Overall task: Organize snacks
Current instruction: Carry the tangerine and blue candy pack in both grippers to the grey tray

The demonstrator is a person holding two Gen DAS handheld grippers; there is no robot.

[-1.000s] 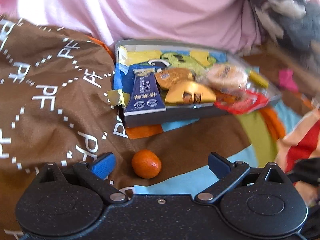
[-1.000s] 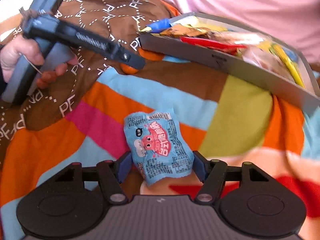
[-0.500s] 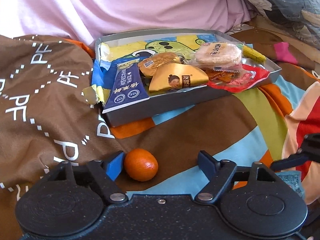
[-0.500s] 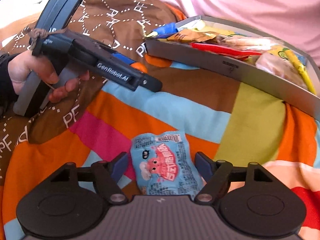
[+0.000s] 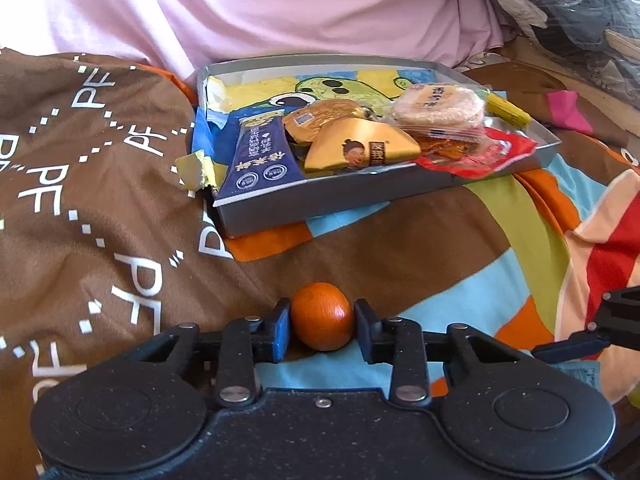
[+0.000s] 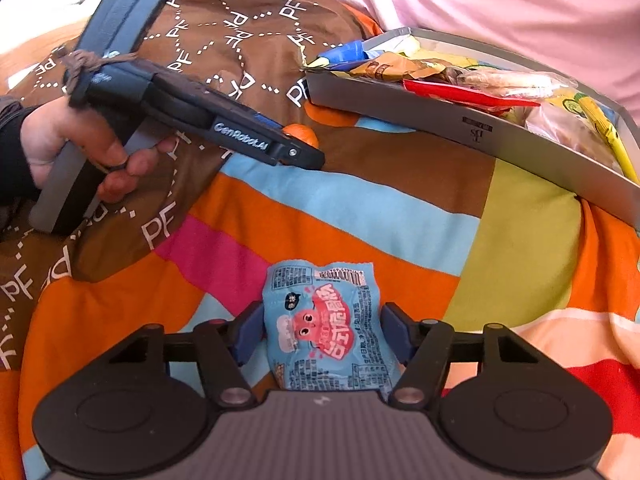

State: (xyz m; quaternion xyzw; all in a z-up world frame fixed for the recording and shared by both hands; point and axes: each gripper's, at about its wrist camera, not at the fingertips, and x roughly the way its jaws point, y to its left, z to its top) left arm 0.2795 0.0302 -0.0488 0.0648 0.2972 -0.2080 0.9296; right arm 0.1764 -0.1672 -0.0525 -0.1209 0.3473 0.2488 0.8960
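while the left gripper (image 5: pixel 322 330) pinches the small orange (image 5: pixel 322 316) on the blanket (image 5: pixel 400 248), the right gripper (image 6: pixel 322 338) presses both sides of the blue snack packet (image 6: pixel 324 328), near the grey tray (image 6: pixel 480 132).

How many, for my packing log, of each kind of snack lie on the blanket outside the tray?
mandarin: 1
light-blue snack packet: 1
Total: 2
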